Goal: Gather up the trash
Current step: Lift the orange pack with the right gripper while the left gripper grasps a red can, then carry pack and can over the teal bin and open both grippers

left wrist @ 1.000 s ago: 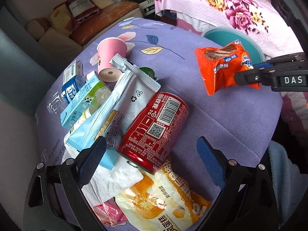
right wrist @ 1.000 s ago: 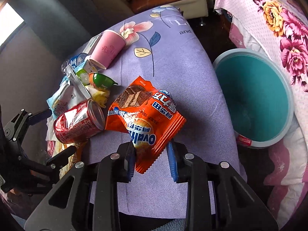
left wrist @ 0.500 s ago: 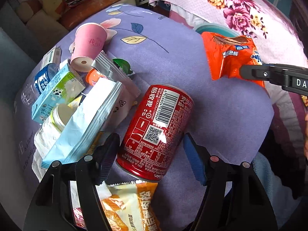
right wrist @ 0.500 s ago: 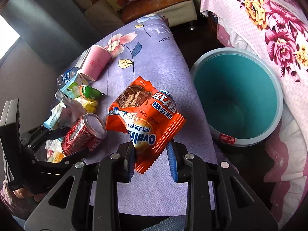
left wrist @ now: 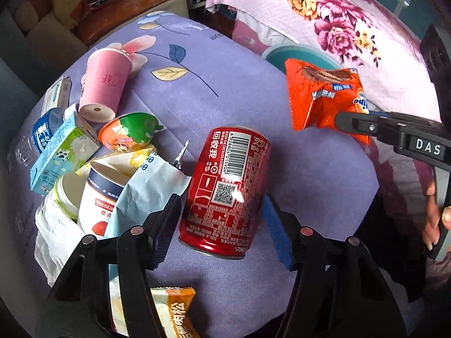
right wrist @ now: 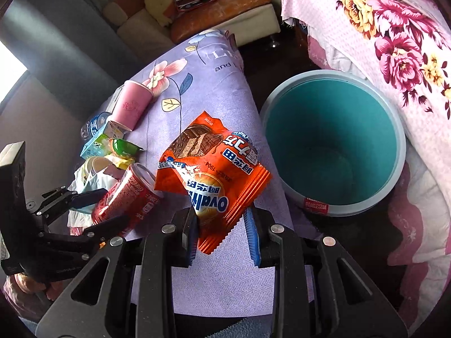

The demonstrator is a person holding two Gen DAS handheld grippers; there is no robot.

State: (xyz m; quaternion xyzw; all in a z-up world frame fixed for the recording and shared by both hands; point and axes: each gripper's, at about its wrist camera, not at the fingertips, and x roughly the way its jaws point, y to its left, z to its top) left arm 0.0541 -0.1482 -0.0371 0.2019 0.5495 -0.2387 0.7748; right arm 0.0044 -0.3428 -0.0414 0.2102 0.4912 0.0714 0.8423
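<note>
A red soda can [left wrist: 228,183] lies on its side on the purple tablecloth [left wrist: 310,183]. My left gripper [left wrist: 220,205] straddles its lower half; the jaws are closing and both blue pads touch the can's sides. The right wrist view shows that same left gripper [right wrist: 115,204] clamped across the can [right wrist: 126,191]. My right gripper [right wrist: 220,217] is shut on the bottom edge of an orange snack bag [right wrist: 214,174], which hangs above the table edge beside the teal bin [right wrist: 400,146]. The bag [left wrist: 324,95] also shows at upper right in the left wrist view.
Left of the can lies a heap of litter: a pink paper cup [left wrist: 104,84], a blue-green milk carton [left wrist: 62,152], a green-lidded tub [left wrist: 129,132], a white cup [left wrist: 101,197] and a yellow snack packet [left wrist: 174,315]. A floral bedcover [right wrist: 394,28] lies behind the bin.
The left gripper came down over the red can and its jaws narrowed from wide open to touching it. The right gripper carried the orange bag closer to the teal bin.
</note>
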